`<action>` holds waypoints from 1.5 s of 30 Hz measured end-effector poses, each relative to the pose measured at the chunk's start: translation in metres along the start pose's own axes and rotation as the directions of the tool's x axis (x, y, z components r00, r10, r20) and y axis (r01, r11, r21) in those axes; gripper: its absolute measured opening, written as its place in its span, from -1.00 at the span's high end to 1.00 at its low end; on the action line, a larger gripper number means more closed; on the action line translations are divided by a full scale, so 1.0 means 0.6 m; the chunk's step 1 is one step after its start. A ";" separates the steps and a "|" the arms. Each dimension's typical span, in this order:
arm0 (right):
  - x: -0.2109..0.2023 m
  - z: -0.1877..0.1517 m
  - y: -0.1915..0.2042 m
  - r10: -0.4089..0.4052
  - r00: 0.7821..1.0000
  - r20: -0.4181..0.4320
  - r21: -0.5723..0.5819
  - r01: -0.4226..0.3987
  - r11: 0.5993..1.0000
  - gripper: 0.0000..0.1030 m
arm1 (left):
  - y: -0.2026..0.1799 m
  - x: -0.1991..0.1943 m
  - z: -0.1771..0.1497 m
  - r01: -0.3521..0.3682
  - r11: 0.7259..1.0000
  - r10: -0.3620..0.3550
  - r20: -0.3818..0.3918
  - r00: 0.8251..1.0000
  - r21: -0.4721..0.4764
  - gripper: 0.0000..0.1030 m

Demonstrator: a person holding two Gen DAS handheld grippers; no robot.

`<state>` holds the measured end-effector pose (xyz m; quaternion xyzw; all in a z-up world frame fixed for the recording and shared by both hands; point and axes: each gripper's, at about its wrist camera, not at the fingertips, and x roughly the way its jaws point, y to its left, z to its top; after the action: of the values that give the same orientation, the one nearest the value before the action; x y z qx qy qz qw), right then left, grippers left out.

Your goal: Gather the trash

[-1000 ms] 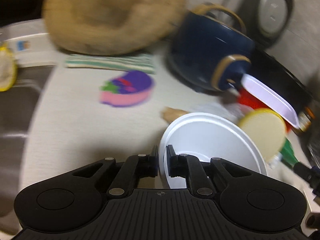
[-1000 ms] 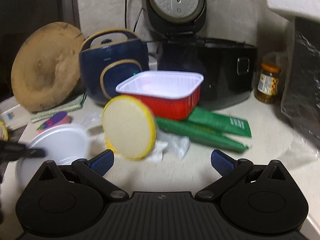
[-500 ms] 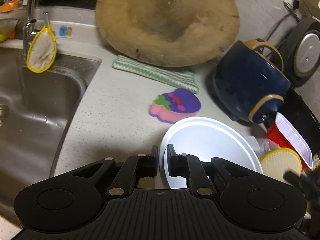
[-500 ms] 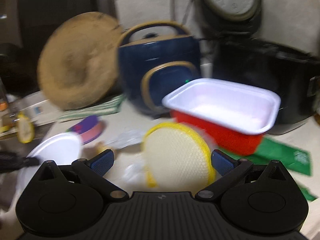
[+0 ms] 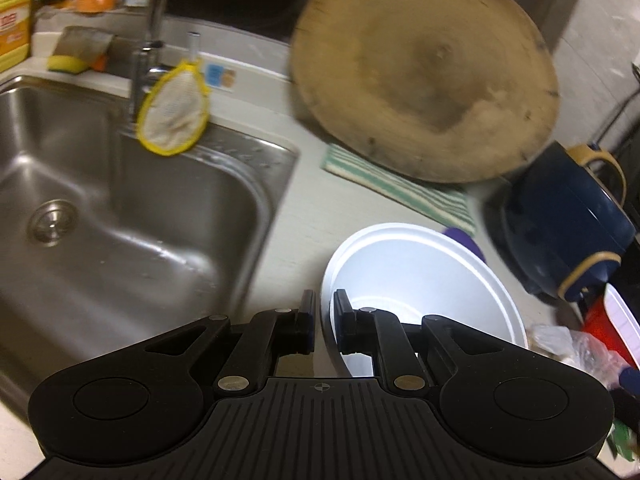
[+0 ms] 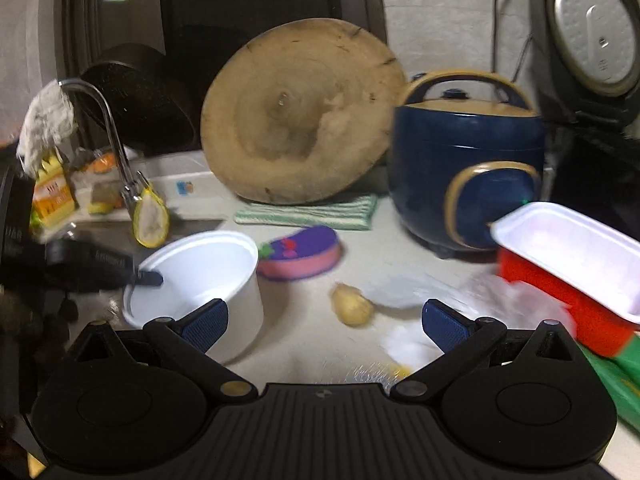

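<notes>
The white round foam bowl (image 5: 420,280), pinched by the left gripper (image 5: 324,322), has travelled toward the steel sink (image 5: 132,216), off the purple-pink strawberry-shaped sponge (image 6: 300,254).

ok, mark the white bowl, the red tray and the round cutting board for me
white bowl (image 6: 208,264), right wrist view, inner wall.
red tray (image 6: 560,296), right wrist view, red outer side.
round cutting board (image 5: 424,72), left wrist view, centre of its face.
</notes>
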<state>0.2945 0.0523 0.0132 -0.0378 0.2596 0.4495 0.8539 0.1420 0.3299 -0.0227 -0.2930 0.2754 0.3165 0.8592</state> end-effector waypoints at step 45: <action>0.034 -0.107 -0.012 -0.184 0.954 -0.237 0.133 0.220 0.966 -0.95 | -0.078 0.033 -0.032 0.232 0.958 -0.201 -0.180 0.963 0.170 0.70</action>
<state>0.2830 0.0440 -0.0531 -0.0466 0.3830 0.3306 0.8613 0.1824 0.2954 -0.0334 -0.2631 0.3387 0.1678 0.8876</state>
